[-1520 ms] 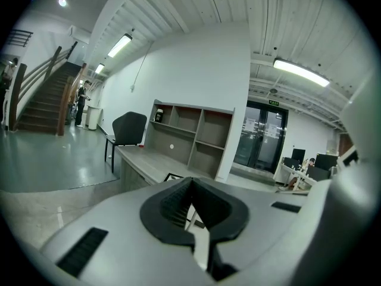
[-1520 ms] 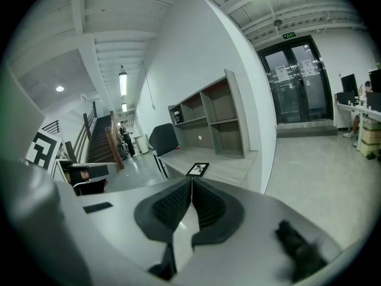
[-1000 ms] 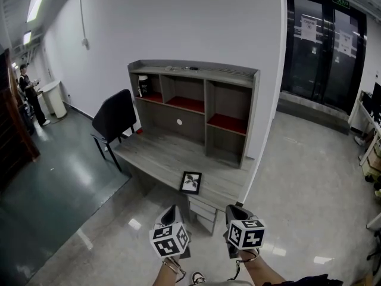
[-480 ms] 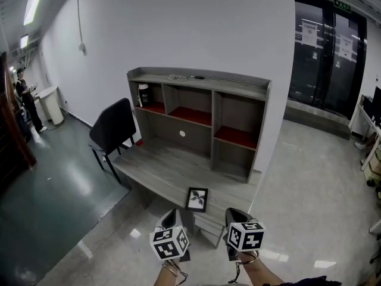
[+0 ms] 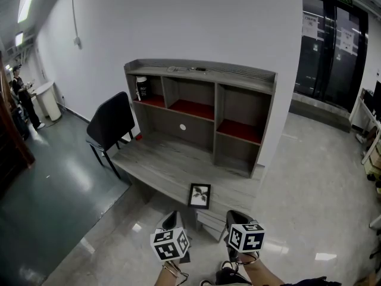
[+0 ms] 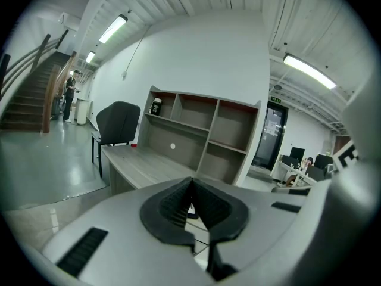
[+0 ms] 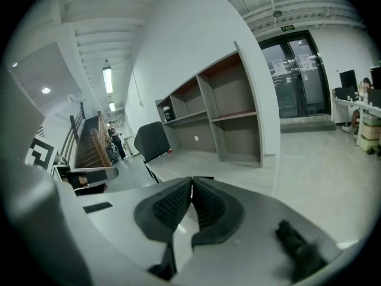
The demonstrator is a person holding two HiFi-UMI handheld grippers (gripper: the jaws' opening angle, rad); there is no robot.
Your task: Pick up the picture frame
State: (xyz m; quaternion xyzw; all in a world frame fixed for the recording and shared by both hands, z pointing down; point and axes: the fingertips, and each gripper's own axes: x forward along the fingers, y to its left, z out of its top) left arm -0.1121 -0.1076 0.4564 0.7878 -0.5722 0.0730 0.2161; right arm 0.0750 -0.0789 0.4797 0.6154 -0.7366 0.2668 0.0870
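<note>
The picture frame [image 5: 200, 195], small and black with a white leaf print, stands near the front edge of the grey desk [image 5: 161, 162] in the head view. Both grippers hang in front of the desk, nearer me than the frame and apart from it. My left gripper [image 5: 172, 216] is a little left of the frame, my right gripper [image 5: 234, 215] to its right. In the left gripper view the left gripper's [image 6: 191, 183] ribbed black pads meet with nothing between them. The right gripper [image 7: 191, 181] is likewise shut and empty in its own view.
A shelf unit [image 5: 202, 109] with red-floored compartments stands at the desk's back, a black-and-white canister [image 5: 141, 88] in its top-left bay. A black chair [image 5: 110, 123] stands at the desk's left. Drawers [image 5: 209, 222] sit under the desk's front. Glass doors [image 5: 333, 46] are on the right; a person [image 5: 16, 91] stands far left.
The desk and the frame have come nearer and lower in the head view as both grippers advanced toward them. Both grippers stayed shut.
</note>
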